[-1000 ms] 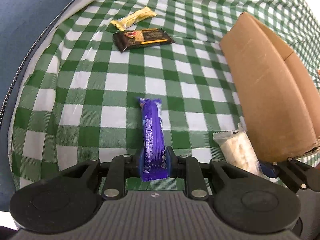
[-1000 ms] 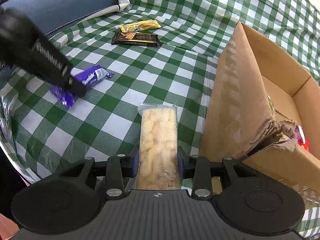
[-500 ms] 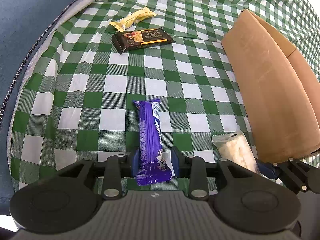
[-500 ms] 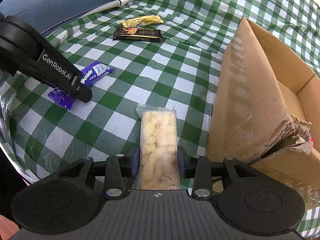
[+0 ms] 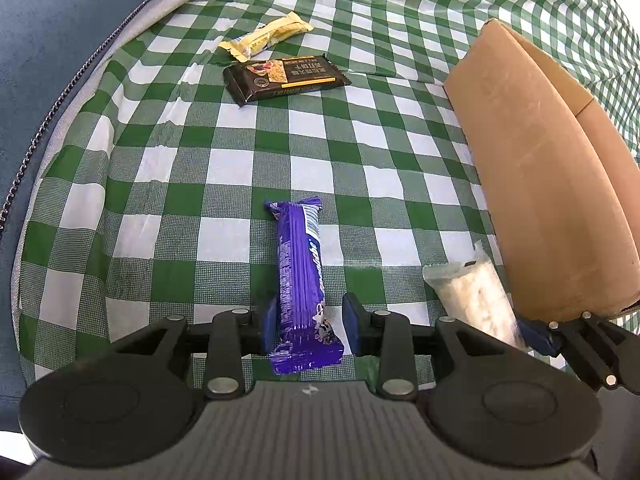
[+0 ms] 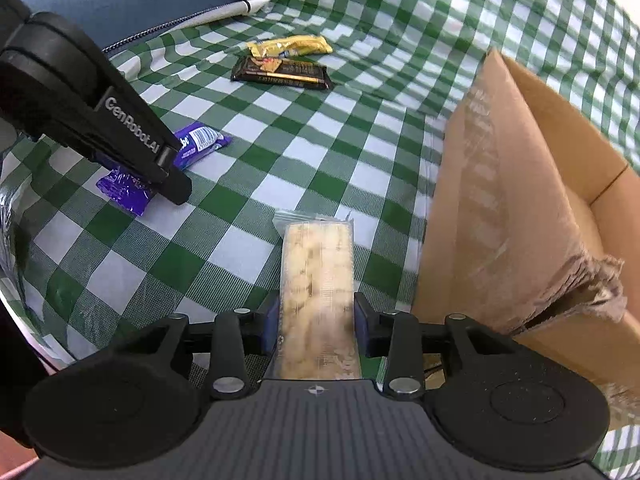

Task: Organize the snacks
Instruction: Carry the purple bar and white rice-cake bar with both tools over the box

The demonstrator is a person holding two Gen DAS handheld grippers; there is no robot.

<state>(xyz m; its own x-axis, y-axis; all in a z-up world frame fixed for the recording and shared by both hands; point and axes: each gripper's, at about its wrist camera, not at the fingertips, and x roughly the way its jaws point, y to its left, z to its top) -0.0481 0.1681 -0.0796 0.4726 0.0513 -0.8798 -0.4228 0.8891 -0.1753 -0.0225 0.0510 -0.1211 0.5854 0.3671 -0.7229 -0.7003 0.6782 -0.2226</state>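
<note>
Left wrist view: the left gripper (image 5: 308,320) stands over a purple snack bar (image 5: 302,280) lying flat on the green-and-white checked tablecloth (image 5: 224,168). Its jaws are spread; the left pad lies close against the wrapper, while a strip of cloth shows between the wrapper and the right pad, so the bar is not pinched. Ahead of the bar, bare cloth runs to a dark chocolate bar (image 5: 286,78) and, just beyond it, a yellow wrapped bar (image 5: 266,36). On the left the cloth ends at a curved edge against a blue cushion (image 5: 60,20). On the right, the outer wall of a cardboard box (image 5: 540,176) rises close by.

Right wrist view: the right gripper (image 6: 316,324) pinches a clear packet of pale puffed snack (image 6: 318,272), both pads pressed on its long sides, its far end pointing away over the cloth. The box stands just right of the packet, its open top facing up, its near corner torn and frayed. A narrow lane of cloth separates packet and box wall; wider free cloth lies to the left, up to the left gripper.
</note>
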